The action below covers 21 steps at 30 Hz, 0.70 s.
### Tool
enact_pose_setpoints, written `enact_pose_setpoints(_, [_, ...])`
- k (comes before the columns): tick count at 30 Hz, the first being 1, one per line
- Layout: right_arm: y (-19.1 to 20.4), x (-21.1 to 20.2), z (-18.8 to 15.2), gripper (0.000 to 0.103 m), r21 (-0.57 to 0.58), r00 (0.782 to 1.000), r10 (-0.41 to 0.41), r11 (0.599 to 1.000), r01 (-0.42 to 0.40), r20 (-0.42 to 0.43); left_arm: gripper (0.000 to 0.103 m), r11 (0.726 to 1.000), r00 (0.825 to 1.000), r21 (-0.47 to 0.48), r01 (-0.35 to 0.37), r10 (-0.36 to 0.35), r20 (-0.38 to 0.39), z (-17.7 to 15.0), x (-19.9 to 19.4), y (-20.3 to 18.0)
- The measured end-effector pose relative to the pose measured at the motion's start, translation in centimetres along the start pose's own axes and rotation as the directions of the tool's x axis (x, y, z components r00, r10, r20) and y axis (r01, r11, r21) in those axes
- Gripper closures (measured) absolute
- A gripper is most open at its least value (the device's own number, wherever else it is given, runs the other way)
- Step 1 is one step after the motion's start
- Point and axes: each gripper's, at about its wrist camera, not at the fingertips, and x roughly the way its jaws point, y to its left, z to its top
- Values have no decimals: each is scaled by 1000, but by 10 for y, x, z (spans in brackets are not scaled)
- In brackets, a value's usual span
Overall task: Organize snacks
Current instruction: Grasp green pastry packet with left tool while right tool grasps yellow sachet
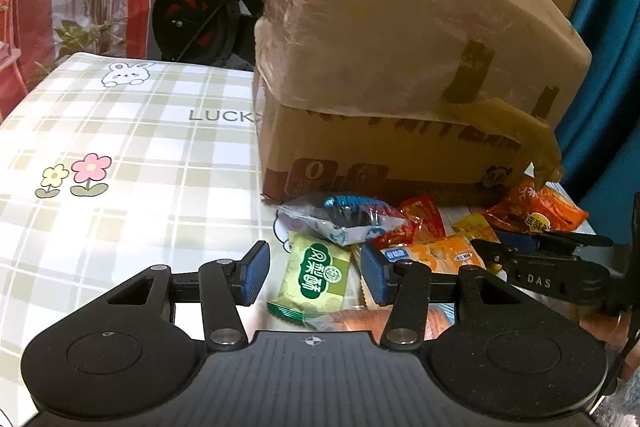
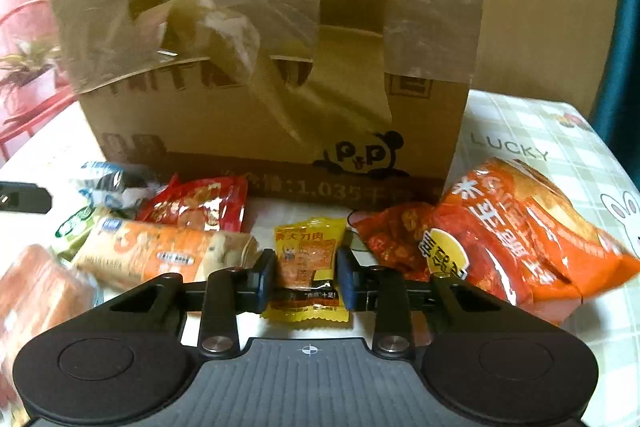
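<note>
Blue-padded fingers (image 2: 265,277) of the right gripper (image 2: 307,277) sat on either side of the small yellow packet (image 2: 308,267), set fairly narrow, right at the wrapper's edges. Whether the pads had actually bitten, I could not tell; the packet lay flat on the bench (image 2: 540,131) and showed no crumple. So the step in hand looked like the pick of that yellow packet, first of the pile to be sorted.

Over on the other side, the left gripper (image 1: 315,277) hung with its fingers wide apart and nothing between them, poised above the green pastry packet (image 1: 320,275). That one looked like the left hand's own target, though it was not yet committed.

The rest of the snacks were heaped in front of the cardboard box (image 2: 280,131): a big orange bag (image 2: 532,239) to the right, leaning near the box corner; a red packet (image 2: 196,207) against the box front; an orange-and-white bread pack (image 2: 160,255) just left of the right gripper; and a blue-and-white packet (image 1: 340,219) further left. The box's top was draped in plastic and loose tape, and I could not see an opening from either view.

Next move, by my reckoning: close fully on the yellow packet, lift it straight up clear of the bread pack alongside, and carry it to wherever its kind was to be grouped. Thin, slippery wrapper, so a light centred pinch would serve best.
</note>
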Motion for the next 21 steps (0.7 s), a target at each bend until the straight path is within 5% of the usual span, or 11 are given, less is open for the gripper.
enact_pose_setpoints(9, [-6, -7, -10, 73, 7, 998, 30, 1000, -30, 51, 50, 999, 999, 42, 3, -1, -49, -2, 19, -9])
enact_pose_setpoints(21, [-6, -13, -14, 72, 3, 997, 27, 1000, -27, 68, 49, 988, 994, 136, -75, 85, -72, -6, 43, -14])
